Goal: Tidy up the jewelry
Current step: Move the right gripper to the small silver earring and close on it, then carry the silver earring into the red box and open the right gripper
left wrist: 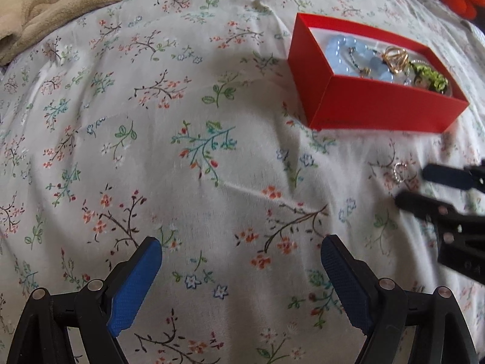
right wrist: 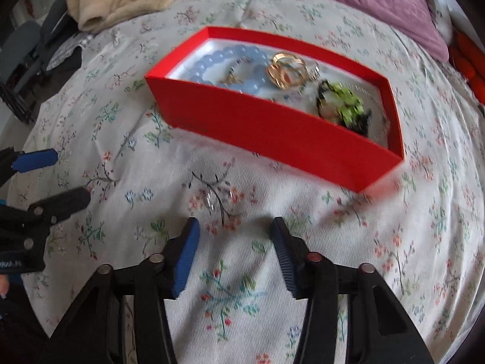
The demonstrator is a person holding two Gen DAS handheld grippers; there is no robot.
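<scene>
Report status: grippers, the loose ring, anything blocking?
Left gripper open, empty. Right gripper open, empty, just short of small ring on floral bedspread. Red box beyond it holds other jewelry. Nothing blocking.

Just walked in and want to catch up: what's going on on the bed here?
A person with two handheld grippers is sorting jewelry into a red box on the floral sheet. It already holds a blue bead bracelet, gold rings and a green piece. A small silver ring lies loose; the right gripper, open and empty, points toward it. The left gripper is open.
</scene>
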